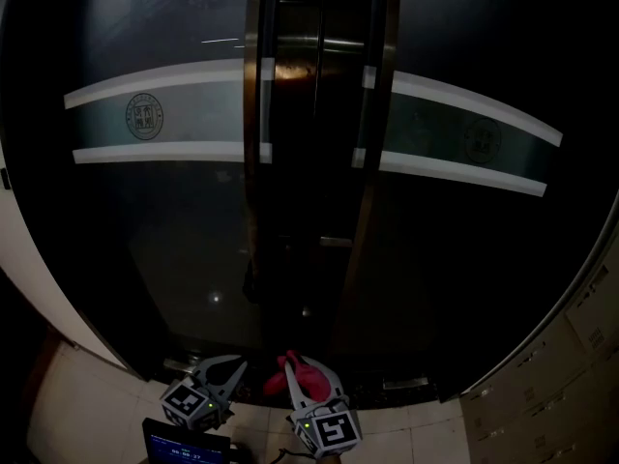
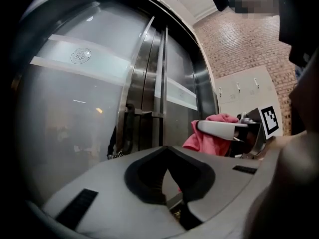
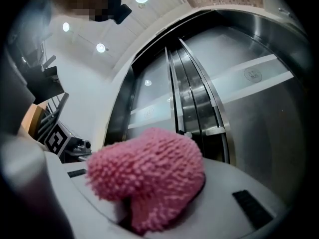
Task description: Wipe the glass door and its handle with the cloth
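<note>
A dark glass double door [image 1: 164, 230] with two frosted bands fills the head view. A long steel handle [image 1: 253, 95] runs down beside its centre seam and also appears as the handle [image 2: 130, 98] in the left gripper view. Low in front of the door, my right gripper [image 1: 308, 375] is shut on a pink fluffy cloth [image 1: 295, 373]. The cloth [image 3: 149, 173] bulges over the right gripper [image 3: 159, 183] and hides its tips. My left gripper [image 1: 235, 363] sits to its left, shut and empty. From the left gripper [image 2: 167, 151], the cloth [image 2: 209, 138] shows to the right.
Pale floor tiles [image 1: 87, 404] lie below the door's threshold. A small device with a lit blue screen [image 1: 184, 448] sits at the bottom edge. White lockers on a brick wall [image 2: 244, 93] stand to the right of the door. Both grippers are short of the glass.
</note>
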